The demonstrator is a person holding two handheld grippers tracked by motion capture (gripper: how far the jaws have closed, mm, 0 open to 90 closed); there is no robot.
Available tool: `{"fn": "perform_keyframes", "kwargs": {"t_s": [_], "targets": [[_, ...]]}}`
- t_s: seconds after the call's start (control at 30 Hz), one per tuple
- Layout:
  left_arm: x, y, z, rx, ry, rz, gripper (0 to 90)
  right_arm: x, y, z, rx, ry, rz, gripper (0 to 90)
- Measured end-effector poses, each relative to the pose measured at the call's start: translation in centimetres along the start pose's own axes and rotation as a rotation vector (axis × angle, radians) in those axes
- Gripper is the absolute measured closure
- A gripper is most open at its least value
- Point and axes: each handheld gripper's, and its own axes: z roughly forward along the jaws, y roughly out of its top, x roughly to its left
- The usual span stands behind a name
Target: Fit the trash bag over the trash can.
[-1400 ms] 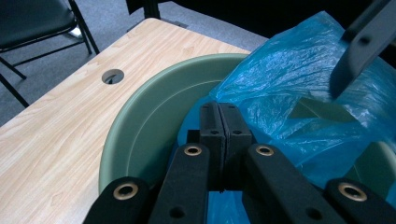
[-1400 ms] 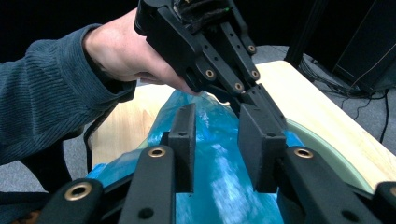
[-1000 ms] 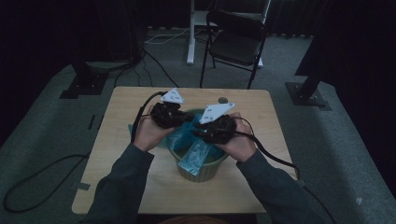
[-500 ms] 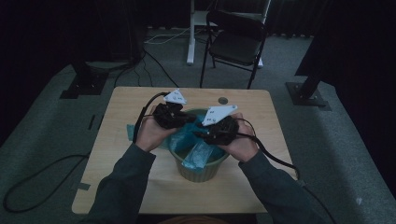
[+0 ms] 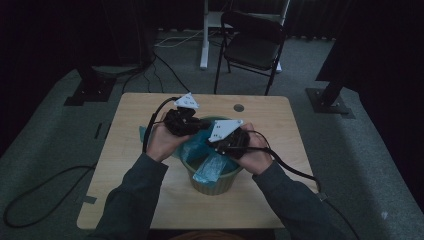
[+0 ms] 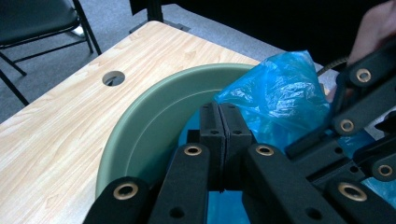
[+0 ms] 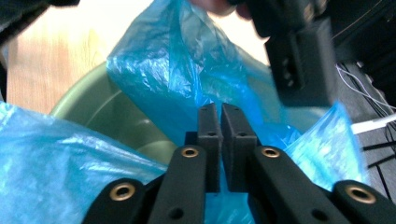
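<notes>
Item one: a light wooden table (image 5: 150, 165) with a round cable hole (image 5: 239, 107) near its far edge, standing on grey carpet.

Item two: a round sage-green plastic bin (image 5: 216, 181), sitting upright on the table near the middle, toward the person's edge. Its smooth curved inner wall (image 6: 154, 116) is showing in the left gripper view.

Item three: a crinkled translucent blue plastic bag (image 5: 210, 162), lying partly inside the bin and spilling over the rim on the left side (image 5: 145, 134). Folds of it are rising above the rim in both gripper views (image 7: 187, 70).

Item four: the left gripper (image 6: 222, 122), black, held in the person's left hand (image 5: 161, 142) over the far left rim of the bin. Its jaws are standing pressed together, tips hanging inside the bin, just beside the blue bag; whether film is caught between them cannot be told.

Item five: the right gripper (image 7: 219, 127), black, held in the right hand (image 5: 255, 155) over the right rim of the bin. Its jaws are closing almost fully, a thin slit showing between them, with blue film surrounding the tips; an actual pinch cannot be confirmed.

Item six: a black folding chair (image 5: 250, 45) standing beyond the table.
</notes>
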Motion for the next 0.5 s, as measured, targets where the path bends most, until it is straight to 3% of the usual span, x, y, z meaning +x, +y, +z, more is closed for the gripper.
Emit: {"fn": "perform_keyframes", "kwargs": {"t_s": [0.3, 0.5], "targets": [[0.6, -0.2, -0.5, -0.015, 0.032, -0.035, 89.3, 0.0, -1.0, -0.7, 0.005, 0.030, 0.028, 88.4], [1.4, -0.5, -0.7, -0.010, 0.078, -0.056, 89.3, 0.1, -1.6, -1.4, 0.014, 0.037, 0.026, 88.8]]}}
